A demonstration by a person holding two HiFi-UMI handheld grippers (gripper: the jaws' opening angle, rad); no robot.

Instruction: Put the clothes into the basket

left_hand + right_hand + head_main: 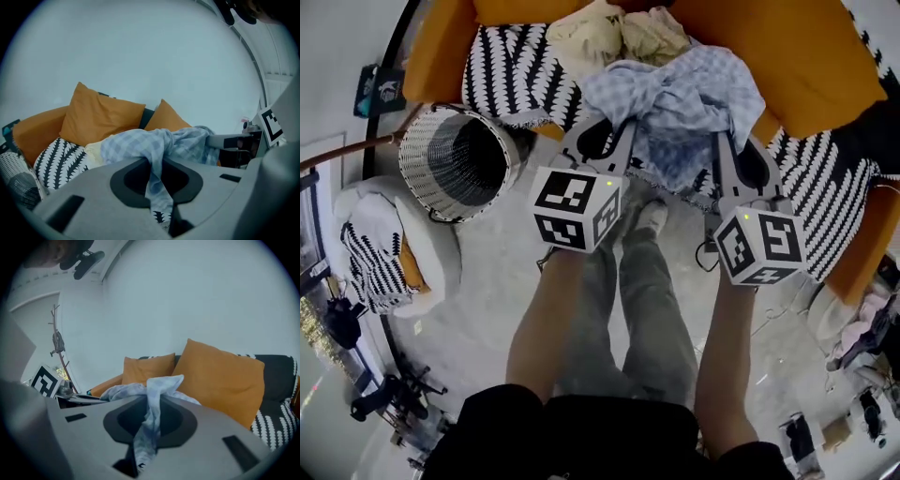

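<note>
A pale blue checked garment (680, 103) hangs lifted above the sofa, stretched between both grippers. My left gripper (623, 127) is shut on its left part, and the cloth (157, 161) runs down between the jaws. My right gripper (722, 141) is shut on its right part, a twisted fold (152, 401) pinched between its jaws. A woven white basket (457, 161) with a dark inside stands on the floor to the left of the sofa, apart from both grippers. Cream clothes (614, 33) lie further back on the seat.
Orange cushions (797, 56) and a black-and-white patterned throw (511, 75) cover the sofa. My legs stand on the pale floor (487, 272) just in front of it. A white chair with a patterned cushion (380, 248) sits left of the basket.
</note>
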